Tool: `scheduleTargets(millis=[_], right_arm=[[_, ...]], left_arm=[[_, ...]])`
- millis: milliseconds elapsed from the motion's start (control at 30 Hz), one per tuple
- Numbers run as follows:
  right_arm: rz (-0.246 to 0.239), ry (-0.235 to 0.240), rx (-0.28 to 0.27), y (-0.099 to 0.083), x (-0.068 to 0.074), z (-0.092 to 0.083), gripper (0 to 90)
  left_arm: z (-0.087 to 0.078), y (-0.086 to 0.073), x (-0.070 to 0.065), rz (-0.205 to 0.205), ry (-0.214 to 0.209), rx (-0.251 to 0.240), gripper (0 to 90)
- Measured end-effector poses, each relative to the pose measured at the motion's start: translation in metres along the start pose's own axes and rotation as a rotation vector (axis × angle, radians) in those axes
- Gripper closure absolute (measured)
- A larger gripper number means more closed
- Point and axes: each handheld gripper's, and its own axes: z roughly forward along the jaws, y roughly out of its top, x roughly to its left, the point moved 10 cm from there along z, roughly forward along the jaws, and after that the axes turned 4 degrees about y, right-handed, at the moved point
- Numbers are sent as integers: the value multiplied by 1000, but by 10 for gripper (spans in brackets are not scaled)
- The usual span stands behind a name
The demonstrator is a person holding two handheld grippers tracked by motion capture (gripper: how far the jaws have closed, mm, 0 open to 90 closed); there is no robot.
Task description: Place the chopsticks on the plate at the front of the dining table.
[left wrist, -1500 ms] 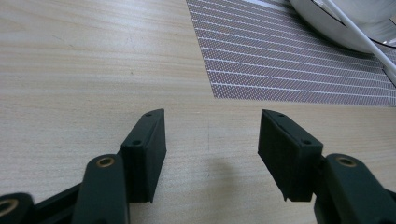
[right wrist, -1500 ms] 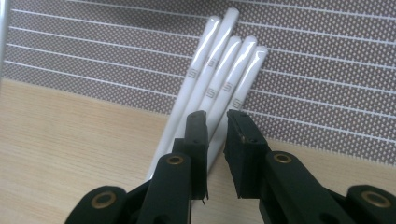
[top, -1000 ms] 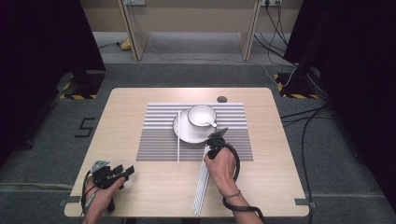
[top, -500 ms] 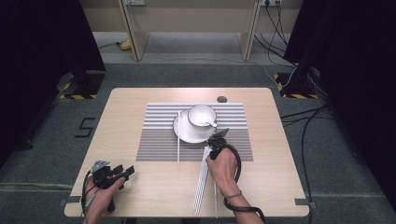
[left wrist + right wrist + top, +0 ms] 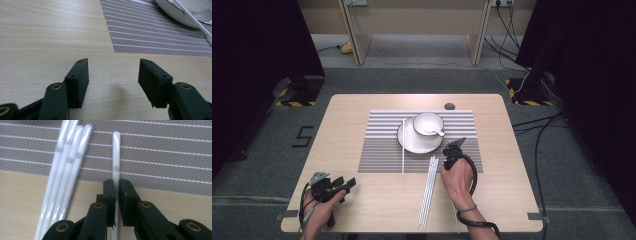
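Now the right gripper (image 5: 116, 192), whose jaws have just been closing, clamps a single white chopstick (image 5: 116, 162) at the placemat's (image 5: 162, 150) near edge beside the bundle (image 5: 67, 157), while the left gripper (image 5: 112, 80) rests wide open, so next comes a clean, level lift.

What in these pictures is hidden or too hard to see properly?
- Right gripper view: the near end of the single chopstick is hidden between the right gripper jaws, which have just been closing on it.
- Left gripper view: the plate is cut off by the top edge.
- High view: the small dark round thing on the table is too small to identify.
- High view: the bowl hides the spoon end.
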Motion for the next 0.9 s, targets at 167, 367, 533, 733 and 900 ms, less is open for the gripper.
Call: scheduleTargets(millis=[167, 367, 533, 733, 900], right_arm=[[41, -7, -9, 0, -13, -3, 843], [53, 23, -7, -2, -18, -7, 791], [32, 29, 13, -10, -17, -11, 776], [13, 25, 50, -24, -17, -12, 772], [0, 23, 61, -29, -15, -13, 770]], left_arm=[[0, 0, 0, 2, 1, 0, 412], [0, 0, 0, 1, 1, 0, 412], [0, 0, 0, 0, 0, 0, 412], [0, 0, 0, 0, 0, 0, 412], [0, 0, 0, 0, 0, 0, 413]])
